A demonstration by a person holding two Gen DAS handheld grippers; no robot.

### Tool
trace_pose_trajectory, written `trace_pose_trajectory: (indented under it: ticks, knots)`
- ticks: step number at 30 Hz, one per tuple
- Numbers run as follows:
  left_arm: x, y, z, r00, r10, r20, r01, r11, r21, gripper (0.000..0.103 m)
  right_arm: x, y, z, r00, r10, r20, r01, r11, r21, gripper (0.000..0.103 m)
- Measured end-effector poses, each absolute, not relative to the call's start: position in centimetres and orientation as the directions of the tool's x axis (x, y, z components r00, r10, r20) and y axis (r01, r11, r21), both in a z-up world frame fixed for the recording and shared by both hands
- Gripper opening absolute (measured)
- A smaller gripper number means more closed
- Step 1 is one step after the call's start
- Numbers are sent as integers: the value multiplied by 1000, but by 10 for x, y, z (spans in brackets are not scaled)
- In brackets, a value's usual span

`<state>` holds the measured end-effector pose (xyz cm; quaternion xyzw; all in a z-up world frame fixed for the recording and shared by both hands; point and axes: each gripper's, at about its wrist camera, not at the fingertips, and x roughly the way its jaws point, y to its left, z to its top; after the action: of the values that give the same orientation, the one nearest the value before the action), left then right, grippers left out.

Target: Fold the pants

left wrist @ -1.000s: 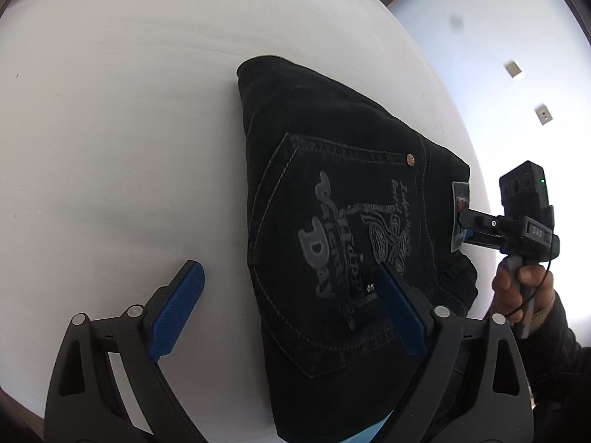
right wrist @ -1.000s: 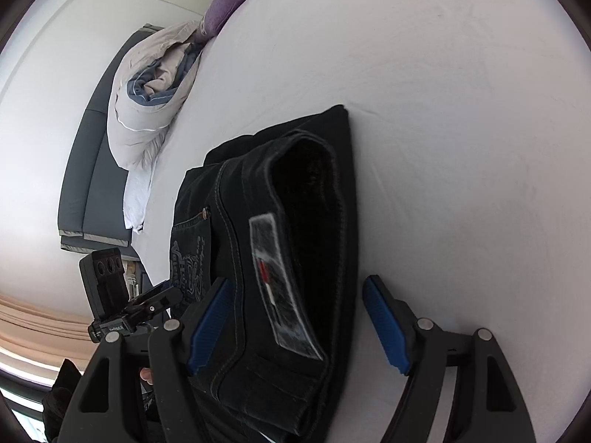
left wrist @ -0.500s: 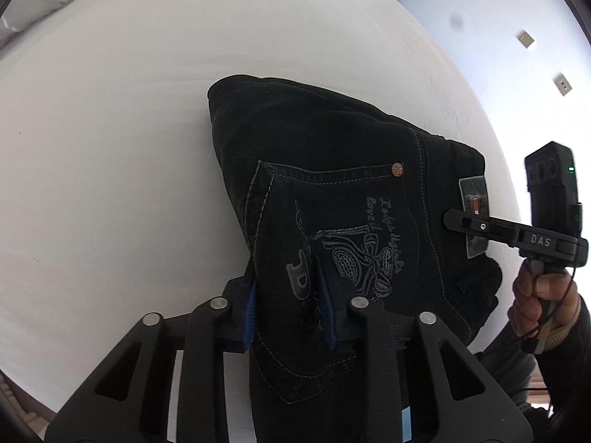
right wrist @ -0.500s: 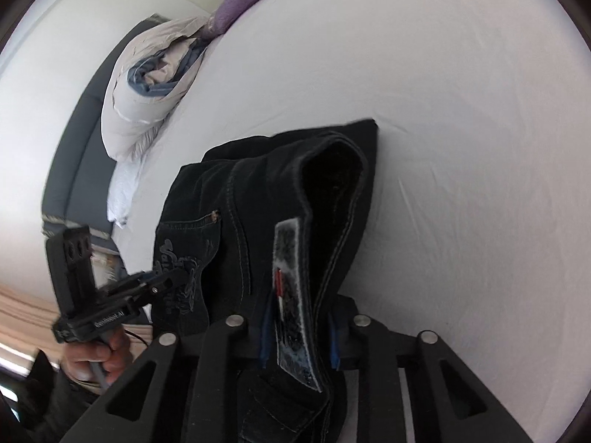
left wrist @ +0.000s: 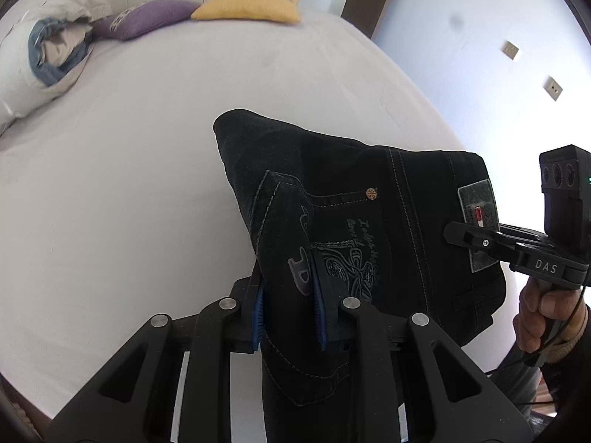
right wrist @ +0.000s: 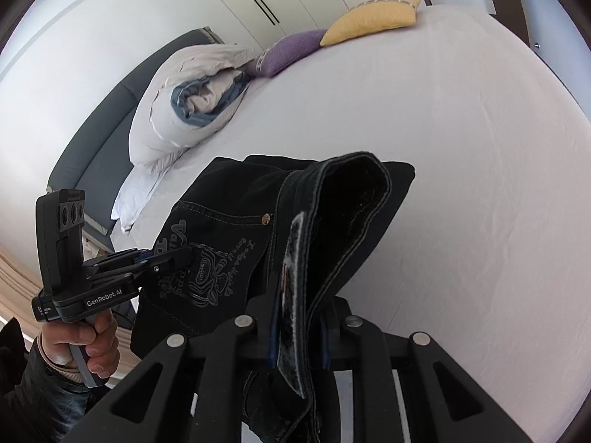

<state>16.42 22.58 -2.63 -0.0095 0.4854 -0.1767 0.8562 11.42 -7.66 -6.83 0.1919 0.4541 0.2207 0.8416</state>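
Now the folded black jeans [left wrist: 369, 221] hang above the bed [left wrist: 147, 184], long axis running between both grippers. Left gripper [left wrist: 288, 310] is closing on the back pocket; right gripper [right wrist: 297, 336] is closing on the waistband.

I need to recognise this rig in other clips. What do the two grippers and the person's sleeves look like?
Both the left gripper and right gripper are black, with silver pivot bolts and blue-padded fingers. Handles read "GenRobot.AI" and "DAS". A thin black cable trails; sleeves are dark with tan cuffs.
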Motion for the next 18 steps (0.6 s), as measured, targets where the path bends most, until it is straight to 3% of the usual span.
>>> trace_pose_trajectory:
  ticks: [6, 12, 13, 14, 18]
  knots:
    - [222, 197, -37, 466, -319, -825, 295, 935, -195, 20, 178, -108, -76, 496, 533, -686, -159, 832, 532, 18]
    - [267, 173, -94, 390, -295, -872, 270, 942, -198, 20, 216, -131, -126, 451, 500, -739, -60, 843, 534, 20]
    - [272, 173, -99, 381, -286, -879, 262, 945, -195, 24, 220, -138, -139, 438, 505, -744, -31, 836, 549, 23]
    - [274, 174, -106, 375, -291, -880, 250, 946, -206, 26, 218, -147, -148, 432, 512, -743, -8, 826, 564, 33]
    - [267, 186, -113, 416, -285, -864, 228, 952, -204, 58, 212, -166, -168, 455, 581, -674, 3, 757, 654, 41]
